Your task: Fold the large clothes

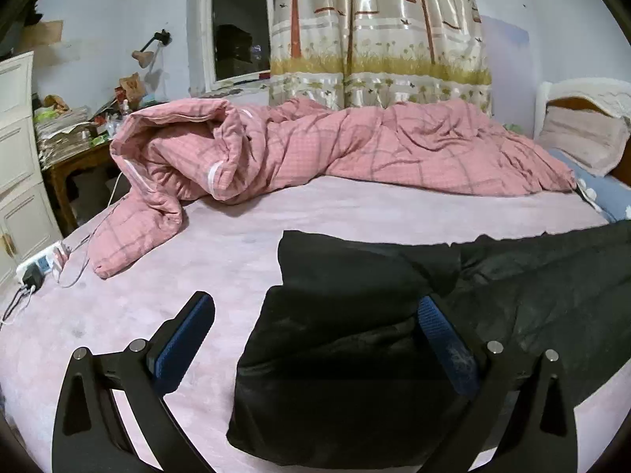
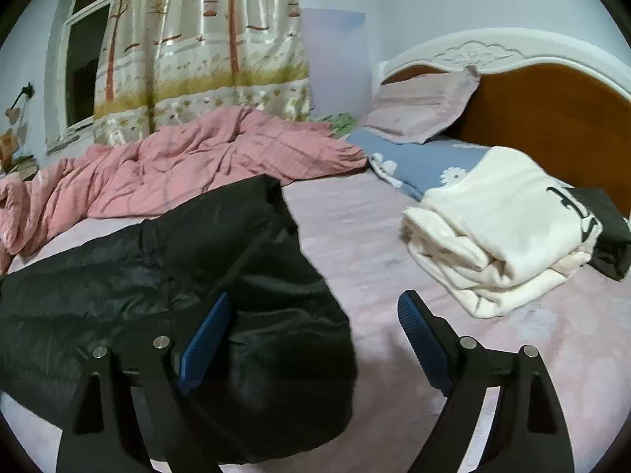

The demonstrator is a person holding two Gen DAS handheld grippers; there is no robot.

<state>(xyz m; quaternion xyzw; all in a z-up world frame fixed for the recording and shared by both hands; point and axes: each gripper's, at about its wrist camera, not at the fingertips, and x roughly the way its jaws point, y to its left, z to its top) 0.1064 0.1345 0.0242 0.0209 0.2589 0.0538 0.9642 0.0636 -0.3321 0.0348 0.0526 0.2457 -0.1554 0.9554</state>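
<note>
A black padded garment [image 1: 512, 295] lies folded on the pink bed sheet [image 1: 197, 244]. In the left wrist view its left end sits between and under the fingers of my left gripper [image 1: 315, 309], which is open. One pad hangs over bare sheet and the other over the black fabric, neither pressing on it. In the right wrist view the same garment [image 2: 157, 256] stretches away to the left. My right gripper [image 2: 315, 301] is open above its right end. Its left finger [image 2: 205, 339] is over the fabric and its right finger [image 2: 422, 339] over the sheet [image 2: 374, 236].
A crumpled pink checked quilt [image 1: 355, 146] runs along the far side of the bed. A folded white garment [image 2: 504, 228] lies near the blue pillowcase [image 2: 418, 161] and headboard [image 2: 552, 118]. A power strip with cables [image 1: 39, 266] sits at the bed's left edge, beside a cluttered table [image 1: 75, 138].
</note>
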